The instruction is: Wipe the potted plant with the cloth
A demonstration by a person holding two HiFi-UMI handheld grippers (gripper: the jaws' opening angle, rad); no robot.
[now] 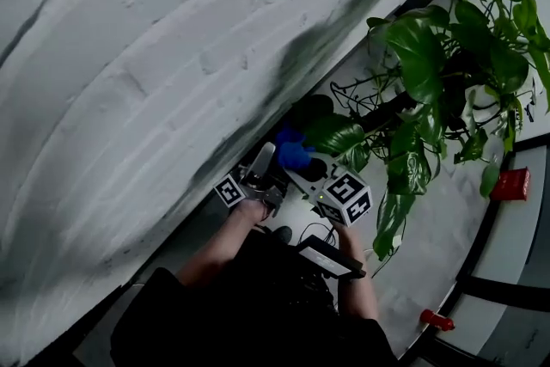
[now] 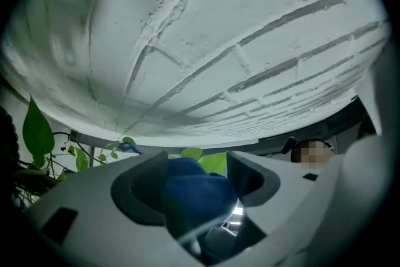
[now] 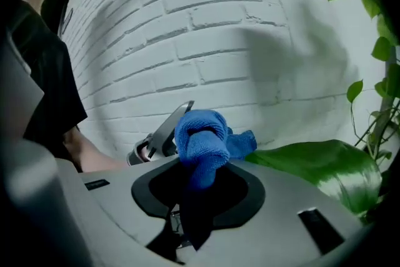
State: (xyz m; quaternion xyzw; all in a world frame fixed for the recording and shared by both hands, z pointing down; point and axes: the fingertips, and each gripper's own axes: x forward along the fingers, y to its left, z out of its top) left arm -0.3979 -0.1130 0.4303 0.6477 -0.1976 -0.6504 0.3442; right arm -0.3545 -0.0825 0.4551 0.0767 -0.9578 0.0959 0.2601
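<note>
A blue cloth (image 1: 292, 152) is bunched up in my right gripper (image 1: 302, 166), which is shut on it; in the right gripper view the cloth (image 3: 201, 137) stands up out of the jaws of the right gripper (image 3: 197, 187). It sits beside a large dark leaf (image 1: 331, 133) of the potted plant (image 1: 430, 73), and that leaf (image 3: 319, 166) lies just right of the cloth. My left gripper (image 1: 262, 163) points upward right next to the cloth. Its jaws stand wide apart in the left gripper view (image 2: 190, 181), with the cloth (image 2: 197, 197) showing in the gap.
A white brick wall (image 1: 129, 56) fills the left side, close behind both grippers. Thin trailing vines (image 1: 361, 94) hang between plant and wall. Red objects (image 1: 513, 183) (image 1: 436, 320) lie on the floor at the right, near black rails (image 1: 481, 253).
</note>
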